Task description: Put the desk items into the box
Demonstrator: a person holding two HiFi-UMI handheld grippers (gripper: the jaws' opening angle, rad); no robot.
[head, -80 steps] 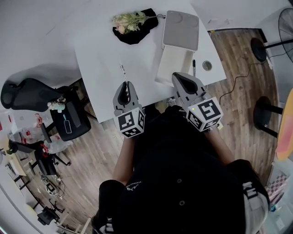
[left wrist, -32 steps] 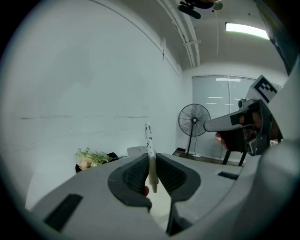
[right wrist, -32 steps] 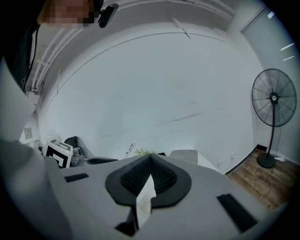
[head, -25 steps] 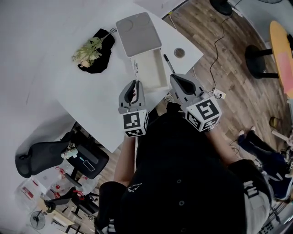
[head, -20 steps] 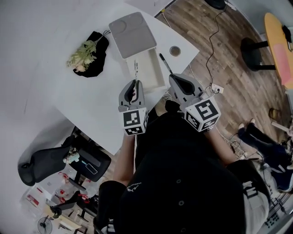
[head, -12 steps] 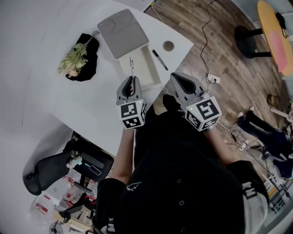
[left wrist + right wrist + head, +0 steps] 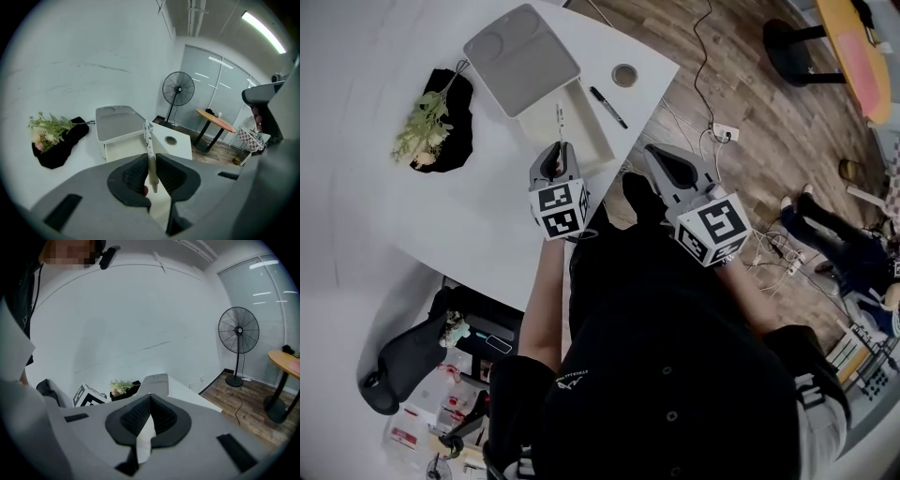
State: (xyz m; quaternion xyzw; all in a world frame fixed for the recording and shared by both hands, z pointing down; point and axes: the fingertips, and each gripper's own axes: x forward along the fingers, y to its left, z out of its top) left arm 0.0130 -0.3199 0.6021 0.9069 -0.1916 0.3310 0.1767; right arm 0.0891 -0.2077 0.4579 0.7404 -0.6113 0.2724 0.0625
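Pinching pen point(image 7: 148, 136), L hand-held gripper point(image 7: 150, 159) hides its mid part.

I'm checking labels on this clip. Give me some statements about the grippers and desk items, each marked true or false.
The left gripper is shut on a white pen. True.
The right gripper holds the black marker. False: its jaws are together with nothing between them, and the black marker lies on the desk.
The grey lid covers the whole box. False: the box's near part is open.
The flowers lie on a black cloth. True.
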